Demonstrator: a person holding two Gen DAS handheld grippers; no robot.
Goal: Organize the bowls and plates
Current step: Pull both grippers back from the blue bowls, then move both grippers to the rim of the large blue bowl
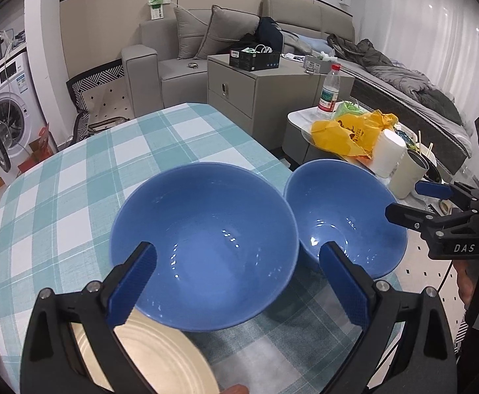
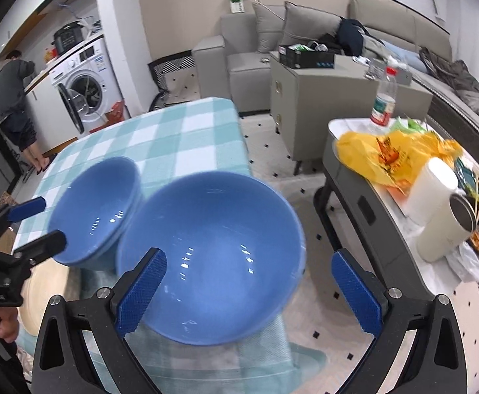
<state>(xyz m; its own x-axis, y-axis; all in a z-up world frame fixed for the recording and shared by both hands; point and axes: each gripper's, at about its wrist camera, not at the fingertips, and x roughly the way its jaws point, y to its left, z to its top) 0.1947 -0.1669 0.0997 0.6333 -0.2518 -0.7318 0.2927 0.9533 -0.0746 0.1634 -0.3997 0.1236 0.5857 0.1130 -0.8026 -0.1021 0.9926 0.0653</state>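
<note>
The left gripper [image 1: 239,285] has its jaws spread wide and holds nothing; its blue pads [image 1: 134,282] stand on either side of the near part of the left bowl [image 1: 203,246], apart from it, though how high they hang over it cannot be told. That bowl sits on the checked cloth [image 1: 75,177] of the table, and its rim overlaps the edge of a cream plate [image 1: 160,358] that lies nearest the camera, partly under the gripper's left finger. Just to the right, rim against rim with the first as far as can be seen, stands the right bowl [image 1: 344,216] at the table's right edge. The right gripper [image 2: 249,289] is likewise spread as wide as it goes and grips nothing; its left pad [image 2: 141,292] overlaps the rim of the right bowl [image 2: 210,252], while the other pad hangs past the table's edge over the floor. In the left wrist view that gripper [image 1: 417,203] reaches in from the right with its fingertips at that bowl's far rim. In the right wrist view the left bowl [image 2: 98,207] shows a second rim line beneath it, blurred, so whether it is one bowl or a stack cannot be told. Beyond the table's right edge stands a side table [image 2: 334,128] with a yellow bag [image 2: 387,157], a bottle [image 2: 384,98] and cups [image 2: 436,190]. Farther off are a sofa [image 1: 180,52], a washer [image 2: 85,78] and a person [image 2: 12,95] at a counter.
</note>
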